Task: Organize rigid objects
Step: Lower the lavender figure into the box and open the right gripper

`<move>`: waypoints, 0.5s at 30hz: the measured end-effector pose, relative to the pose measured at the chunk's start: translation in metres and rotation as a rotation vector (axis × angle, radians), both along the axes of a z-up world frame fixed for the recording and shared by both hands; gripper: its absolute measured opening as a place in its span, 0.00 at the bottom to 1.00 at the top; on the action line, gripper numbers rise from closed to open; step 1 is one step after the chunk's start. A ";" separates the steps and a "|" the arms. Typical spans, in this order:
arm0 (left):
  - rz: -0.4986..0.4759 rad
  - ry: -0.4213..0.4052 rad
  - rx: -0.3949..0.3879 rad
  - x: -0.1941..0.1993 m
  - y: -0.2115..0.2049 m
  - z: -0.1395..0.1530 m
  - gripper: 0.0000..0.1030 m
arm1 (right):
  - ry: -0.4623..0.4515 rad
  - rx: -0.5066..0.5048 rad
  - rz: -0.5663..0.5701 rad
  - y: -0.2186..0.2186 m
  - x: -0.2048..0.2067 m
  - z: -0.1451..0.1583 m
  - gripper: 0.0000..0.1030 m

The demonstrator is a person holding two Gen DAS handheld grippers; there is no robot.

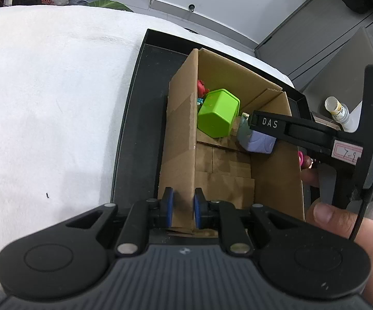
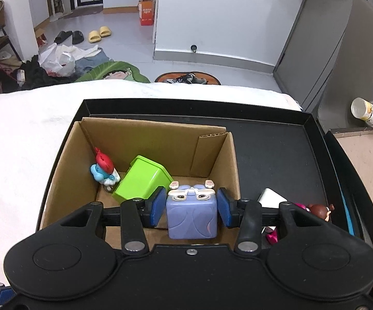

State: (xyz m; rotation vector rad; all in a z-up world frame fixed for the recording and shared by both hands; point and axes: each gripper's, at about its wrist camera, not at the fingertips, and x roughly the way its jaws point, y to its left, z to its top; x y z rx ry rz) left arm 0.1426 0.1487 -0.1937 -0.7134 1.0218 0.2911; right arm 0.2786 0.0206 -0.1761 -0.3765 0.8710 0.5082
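Note:
An open cardboard box (image 2: 145,139) stands in a black tray (image 2: 276,155) on a white cloth. My left gripper (image 1: 183,206) is shut on the box's left wall (image 1: 181,134) near its close end. My right gripper (image 2: 191,208) is shut on a purple cube toy (image 2: 191,217) with cartoon eyes, low inside the box at its right side. One of its fingers (image 1: 269,124) reaches over the box's right wall above the purple cube toy (image 1: 257,143). A green plastic cup (image 2: 142,180) lies on its side in the box, beside a blue figure with a red hat (image 2: 102,168).
In the tray, right of the box, lie a white object (image 2: 270,197) and a small pink and brown figure (image 2: 320,210). A plastic cup (image 2: 367,112) and a brown tray (image 2: 367,160) sit off to the right. A hand (image 1: 341,222) holds the right gripper.

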 end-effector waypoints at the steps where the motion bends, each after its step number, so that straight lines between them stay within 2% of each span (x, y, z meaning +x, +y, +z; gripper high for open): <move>1: 0.001 -0.002 -0.006 0.000 0.000 -0.001 0.15 | -0.007 0.008 -0.003 -0.001 -0.001 0.002 0.42; 15: 0.002 -0.011 -0.013 -0.002 0.003 -0.001 0.15 | 0.027 0.043 0.010 -0.016 -0.012 0.017 0.45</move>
